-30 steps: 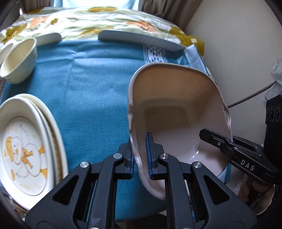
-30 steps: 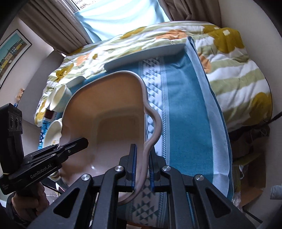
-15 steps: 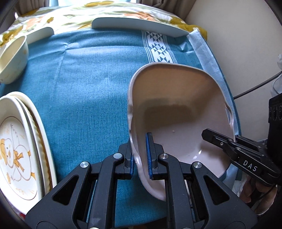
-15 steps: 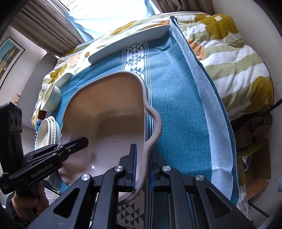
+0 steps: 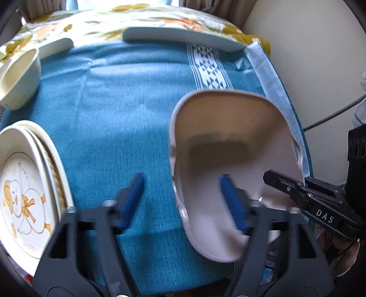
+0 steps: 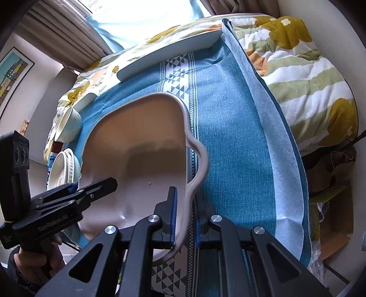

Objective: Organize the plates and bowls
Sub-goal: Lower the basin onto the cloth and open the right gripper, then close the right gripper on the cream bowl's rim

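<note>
Bare blue cloth (image 5: 128, 118) lies between the pink dish (image 5: 231, 146) and the stacked plates (image 5: 27, 187). The left gripper (image 5: 183, 201) stands spread wide astride the dish's rim; the right gripper (image 6: 184, 219) straddles the opposite rim, slightly parted.

A teal tablecloth (image 5: 128, 128) is spread across the middle of the left wrist view; a white geometric band (image 5: 209, 68) is woven into it toward 1 o'clock, and a pale blue hem (image 5: 275, 91) is seen along its edge at 2 o'clock; a floral quilt (image 5: 114, 22) in yellow, orange and green is laid beyond it at 12 o'clock; a black cable (image 5: 331, 115) is trailed against the cream wall (image 5: 308, 45) at 3 o'clock. In the right wrist view, curtains (image 6: 68, 38) are hung at 11 o'clock beside a bright window (image 6: 141, 20); a framed picture (image 6: 12, 75) is mounted at 9 o'clock; cardboard (image 6: 336, 244) is seen at 4 o'clock.
</note>
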The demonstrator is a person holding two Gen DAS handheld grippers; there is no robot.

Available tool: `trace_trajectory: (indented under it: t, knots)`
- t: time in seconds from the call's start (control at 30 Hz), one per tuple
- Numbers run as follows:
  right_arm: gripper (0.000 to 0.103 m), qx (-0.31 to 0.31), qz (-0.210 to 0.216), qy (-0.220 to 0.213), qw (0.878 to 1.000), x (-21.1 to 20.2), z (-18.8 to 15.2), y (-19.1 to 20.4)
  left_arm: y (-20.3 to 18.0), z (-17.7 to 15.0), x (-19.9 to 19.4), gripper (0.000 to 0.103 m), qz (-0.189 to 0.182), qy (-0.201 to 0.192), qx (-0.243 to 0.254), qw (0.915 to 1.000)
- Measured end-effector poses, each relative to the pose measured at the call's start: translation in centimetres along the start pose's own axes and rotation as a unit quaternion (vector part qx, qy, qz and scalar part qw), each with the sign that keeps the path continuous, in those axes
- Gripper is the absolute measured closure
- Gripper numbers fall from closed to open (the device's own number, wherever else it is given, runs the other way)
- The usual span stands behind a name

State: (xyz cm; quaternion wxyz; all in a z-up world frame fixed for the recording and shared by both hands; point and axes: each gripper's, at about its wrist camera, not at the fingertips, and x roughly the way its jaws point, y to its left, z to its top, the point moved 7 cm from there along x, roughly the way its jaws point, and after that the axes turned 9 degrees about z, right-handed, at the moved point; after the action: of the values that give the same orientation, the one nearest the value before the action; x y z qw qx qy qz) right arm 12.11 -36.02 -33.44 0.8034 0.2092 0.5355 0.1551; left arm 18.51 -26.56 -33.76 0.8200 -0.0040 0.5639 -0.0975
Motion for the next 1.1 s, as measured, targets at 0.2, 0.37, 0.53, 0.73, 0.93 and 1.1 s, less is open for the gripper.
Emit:
trace_trajectory:
  t: [0.2, 0.37, 0.53, 0.73, 0.93, 1.1]
  knots:
    - [0.025, -0.007, -0.004, -0.018, 1.000, -1.5, 0.1, 0.1, 0.8, 0.9, -2.1, 0.028, 0.000, -0.012, -0.018, 0.9998]
    - [0.019, -0.040, 0.002, -0.034, 0.999, -5.0, 1.3, 2.9, 3.4, 1.6, -8.5, 0.028, 0.018, -0.057, -0.041, 0.9973]
    - [0.001, -0.128, 0.080, -0.077, 0.986, -9.0, 4.5, 10.9, 8.8, 2.7, -17.1, 0.004, 0.048, -0.132, -0.101, 0.9850]
    - [0.000, -0.209, 0.137, -0.083, 0.965, -8.2, 9.4, 20.6, 17.7, 4.6, -23.2, 0.000, 0.105, -0.181, -0.149, 0.9663]
    - [0.000, -0.232, 0.104, -0.051, 0.966, -2.0, 14.1, 27.3, 27.5, 7.1, -21.8, 0.001, 0.100, -0.150, -0.202, 0.9627]
    - [0.001, -0.210, 0.085, 0.015, 0.974, 6.3, 16.5, 29.0, 32.3, 8.4, -16.0, 0.024, 0.067, -0.094, -0.230, 0.9664]
